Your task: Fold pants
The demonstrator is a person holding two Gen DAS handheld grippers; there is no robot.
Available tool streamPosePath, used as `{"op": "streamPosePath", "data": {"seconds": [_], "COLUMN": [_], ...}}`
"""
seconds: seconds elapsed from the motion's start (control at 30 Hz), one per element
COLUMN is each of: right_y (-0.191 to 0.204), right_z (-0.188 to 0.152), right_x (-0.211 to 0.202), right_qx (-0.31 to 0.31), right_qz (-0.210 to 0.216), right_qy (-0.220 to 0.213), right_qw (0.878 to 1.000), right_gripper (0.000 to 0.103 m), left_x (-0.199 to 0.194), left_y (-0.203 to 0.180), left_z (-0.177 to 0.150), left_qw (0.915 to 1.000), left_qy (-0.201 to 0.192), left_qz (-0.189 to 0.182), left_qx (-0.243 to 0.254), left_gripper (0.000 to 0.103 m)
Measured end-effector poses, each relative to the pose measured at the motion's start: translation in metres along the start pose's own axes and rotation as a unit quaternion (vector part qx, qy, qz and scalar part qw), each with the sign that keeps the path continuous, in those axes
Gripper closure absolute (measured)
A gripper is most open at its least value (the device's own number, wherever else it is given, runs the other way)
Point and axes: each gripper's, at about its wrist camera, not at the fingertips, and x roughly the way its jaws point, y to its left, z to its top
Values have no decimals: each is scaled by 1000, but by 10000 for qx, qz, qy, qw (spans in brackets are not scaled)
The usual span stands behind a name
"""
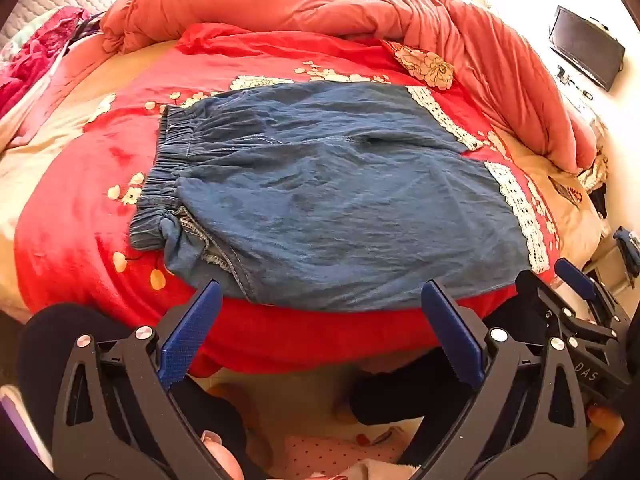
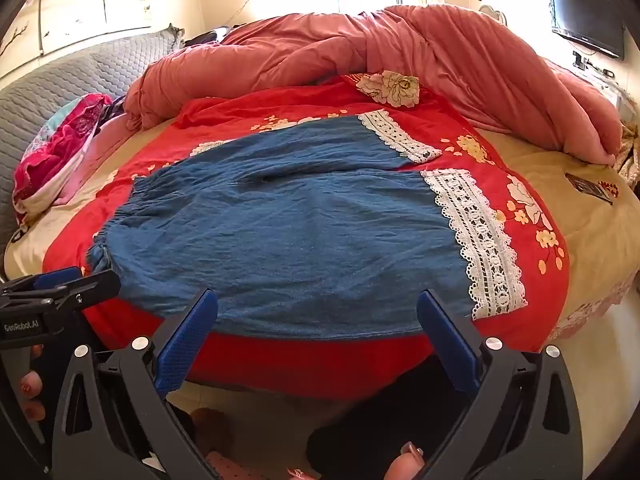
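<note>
Blue denim pants (image 1: pixel 320 192) (image 2: pixel 288 232) with white lace cuffs (image 1: pixel 520 216) (image 2: pixel 480 240) lie spread flat on a red floral bedspread (image 1: pixel 80 240) (image 2: pixel 520 320), elastic waistband (image 1: pixel 168 176) to the left, legs to the right. My left gripper (image 1: pixel 322 294) hovers open at the near hem, just off the bed's edge, nothing between its blue pads (image 1: pixel 192 332). My right gripper (image 2: pixel 318 304) hangs open the same way near the front edge of the pants. Each gripper shows in the other's view, the right gripper (image 1: pixel 580 304) at the right and the left gripper (image 2: pixel 60 292) at the left.
A bunched salmon duvet (image 1: pixel 320 4) (image 2: pixel 400 52) lies across the far side of the round bed. Pink clothes (image 2: pixel 60 148) sit at the left by a grey padded headboard (image 2: pixel 48 88). A wall TV (image 2: pixel 588 20) hangs at the right. A person's dark-trousered legs (image 1: pixel 400 396) stand below.
</note>
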Motion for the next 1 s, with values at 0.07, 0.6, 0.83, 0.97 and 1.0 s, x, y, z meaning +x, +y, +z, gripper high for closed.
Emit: {"op": "streamPosePath", "data": {"seconds": [0.07, 0.6, 0.83, 0.97, 1.0], "right_y": [0, 2, 3, 5, 5], "right_z": [0, 1, -1, 0, 3], "right_x": [-1, 1, 0, 0, -2], "right_qx": [28, -43, -63, -92, -90], "right_qz": [14, -21, -25, -24, -17], "right_qy": [-11, 43, 21, 17, 23], "right_qw": [10000, 10000, 10000, 10000, 10000], "right_gripper": [4, 4, 4, 4, 4], "left_x": [1, 3, 4, 4, 4], "left_y": [-1, 0, -1, 0, 0], "left_z": [0, 0, -1, -1, -1], "left_qw": [9999, 9999, 9999, 9999, 9999], "left_qy": [47, 60, 71, 76, 73], "left_qz": [103, 54, 78, 79, 82], "left_qx": [52, 94, 95, 100, 96], "left_gripper": [9, 9, 9, 9, 9]}}
